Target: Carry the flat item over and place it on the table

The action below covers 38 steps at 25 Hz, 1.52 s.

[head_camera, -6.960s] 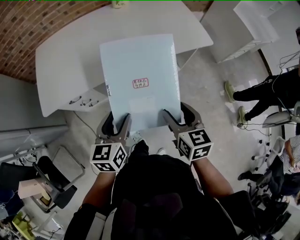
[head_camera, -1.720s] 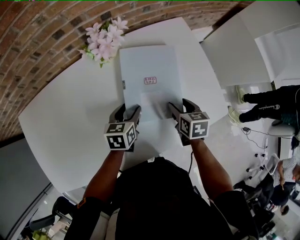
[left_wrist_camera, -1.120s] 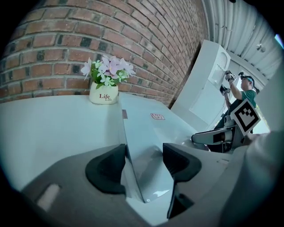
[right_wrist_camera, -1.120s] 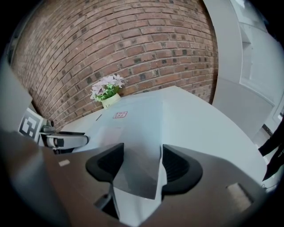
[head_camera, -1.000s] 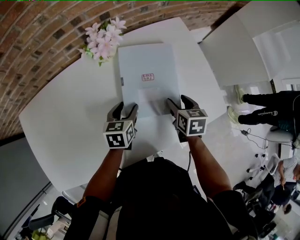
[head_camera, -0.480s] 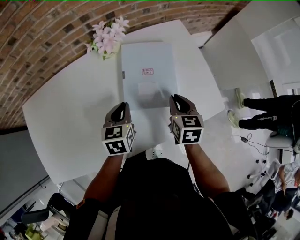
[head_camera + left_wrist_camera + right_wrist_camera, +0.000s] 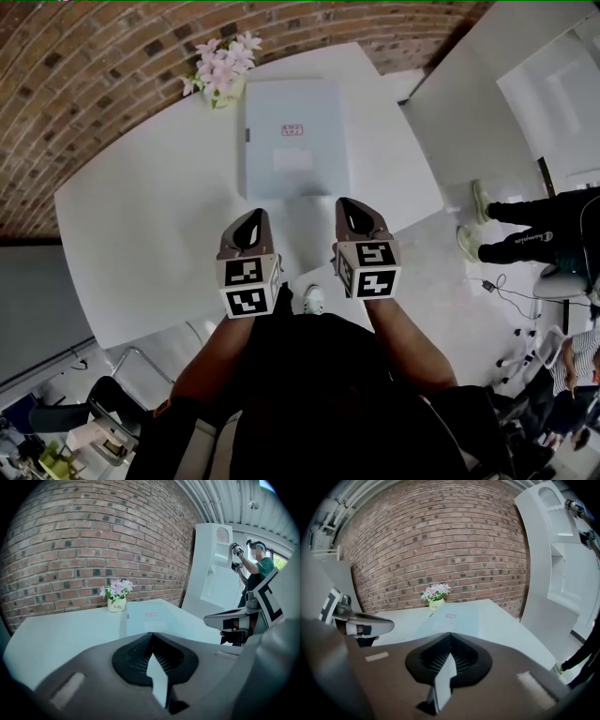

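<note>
The flat item (image 7: 295,141), a pale blue-white board with a small red label, lies flat on the white table (image 7: 150,234) just in front of a flower pot (image 7: 222,66). My left gripper (image 7: 253,217) and right gripper (image 7: 350,206) hover side by side over the table's near edge, short of the board and clear of it. Both sets of jaws have just closed and stand shut with nothing between them. In the left gripper view the board (image 7: 150,620) lies ahead of the left gripper (image 7: 151,637). The right gripper view shows the board (image 7: 450,618) beyond the right gripper (image 7: 450,637).
A brick wall (image 7: 103,66) runs behind the table. White furniture (image 7: 487,84) stands to the right. A person in dark clothes (image 7: 553,230) is on the floor at the far right, with chairs (image 7: 103,422) at the lower left.
Both grippers have let go of the board, drawn back toward me and upward, and their jaws have gone from wide open to shut. The board stays flat on the table.
</note>
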### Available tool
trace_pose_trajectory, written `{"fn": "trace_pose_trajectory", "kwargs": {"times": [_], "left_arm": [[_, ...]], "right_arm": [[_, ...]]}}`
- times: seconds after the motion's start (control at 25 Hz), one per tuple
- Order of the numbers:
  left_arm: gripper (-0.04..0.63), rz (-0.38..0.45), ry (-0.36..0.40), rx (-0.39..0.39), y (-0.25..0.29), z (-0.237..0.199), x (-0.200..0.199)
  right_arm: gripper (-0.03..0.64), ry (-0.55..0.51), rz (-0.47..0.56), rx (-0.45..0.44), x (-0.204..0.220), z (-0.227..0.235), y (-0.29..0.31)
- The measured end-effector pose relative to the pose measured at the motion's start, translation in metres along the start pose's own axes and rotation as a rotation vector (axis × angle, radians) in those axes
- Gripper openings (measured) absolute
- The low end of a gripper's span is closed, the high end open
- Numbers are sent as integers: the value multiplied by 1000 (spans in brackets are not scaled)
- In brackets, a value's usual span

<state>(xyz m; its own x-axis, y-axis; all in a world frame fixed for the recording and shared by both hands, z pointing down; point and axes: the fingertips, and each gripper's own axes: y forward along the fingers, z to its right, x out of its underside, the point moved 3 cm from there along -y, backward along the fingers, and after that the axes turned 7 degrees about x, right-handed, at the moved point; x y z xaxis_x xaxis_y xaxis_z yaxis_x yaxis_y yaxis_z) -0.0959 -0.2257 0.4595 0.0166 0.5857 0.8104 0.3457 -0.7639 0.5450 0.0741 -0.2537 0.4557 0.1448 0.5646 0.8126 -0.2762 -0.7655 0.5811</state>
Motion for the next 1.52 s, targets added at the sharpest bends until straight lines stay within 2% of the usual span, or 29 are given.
{"fn": "trace_pose_trajectory", "kwargs": {"times": [0.96, 1.28, 1.52], "left_arm": [[3, 71, 35, -30, -101, 103, 39], [3, 43, 84, -71, -134, 103, 56], [3, 46, 93, -83, -158, 93, 68]], "right_arm": [[0, -39, 116, -108, 41, -13, -139], [0, -37, 127, -167, 59, -41, -165], [0, -46, 135, -177, 69, -65, -176]]}}
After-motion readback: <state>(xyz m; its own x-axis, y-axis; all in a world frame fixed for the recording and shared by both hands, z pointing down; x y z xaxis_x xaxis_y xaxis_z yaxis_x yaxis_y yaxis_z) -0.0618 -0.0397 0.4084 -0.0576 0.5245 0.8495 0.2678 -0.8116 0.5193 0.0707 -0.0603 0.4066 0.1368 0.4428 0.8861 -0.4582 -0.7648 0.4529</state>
